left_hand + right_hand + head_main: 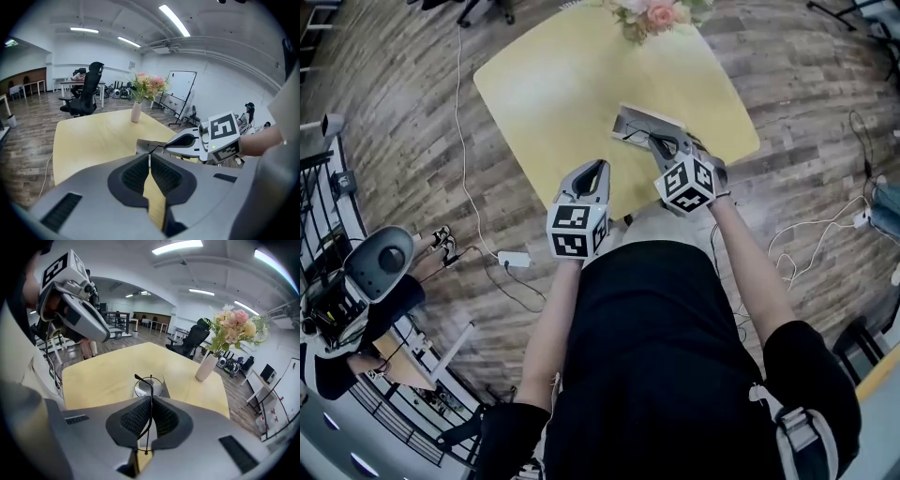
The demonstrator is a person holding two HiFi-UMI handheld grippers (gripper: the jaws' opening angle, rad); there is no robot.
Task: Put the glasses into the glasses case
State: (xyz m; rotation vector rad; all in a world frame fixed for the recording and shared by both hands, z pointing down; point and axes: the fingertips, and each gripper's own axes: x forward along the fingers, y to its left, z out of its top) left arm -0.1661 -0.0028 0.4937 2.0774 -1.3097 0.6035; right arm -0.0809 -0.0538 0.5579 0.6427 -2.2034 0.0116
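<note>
At the near corner of the table [562, 84] the person in the black shirt holds both tools out, one in each hand. The left gripper [598, 167] hangs over the near edge of the table, just left of the near corner. Its jaws are clenched pad to pad, with nothing between them [150, 157]. Only the yellow tabletop [89, 136] shows through the slot below the pads. The right gripper [661, 142] stands just beside it, further in along the near right edge and pointing downward. Its jaws are clamped on the glasses [149, 386]: a thin black part of the frame runs up between the two ribbed pads [151, 399]. One round lens shows just beyond the tips. The glasses [639, 134] are thus in the right gripper's grasp, directly over the glasses case [630, 117]. The grey case lies on the table near the right edge [165, 386]. Whether the lens touches the case cannot be told. From the left gripper's side the case [143, 145] shows at the tip of the right gripper [187, 140]. At the far corner of the table stands a pale vase [205, 367] of pink and cream flowers [652, 14]. Beyond the table a black office chair [86, 96] stands on the wood floor. A white cable [464, 141] trails across the floor off the table's left edge.
</note>
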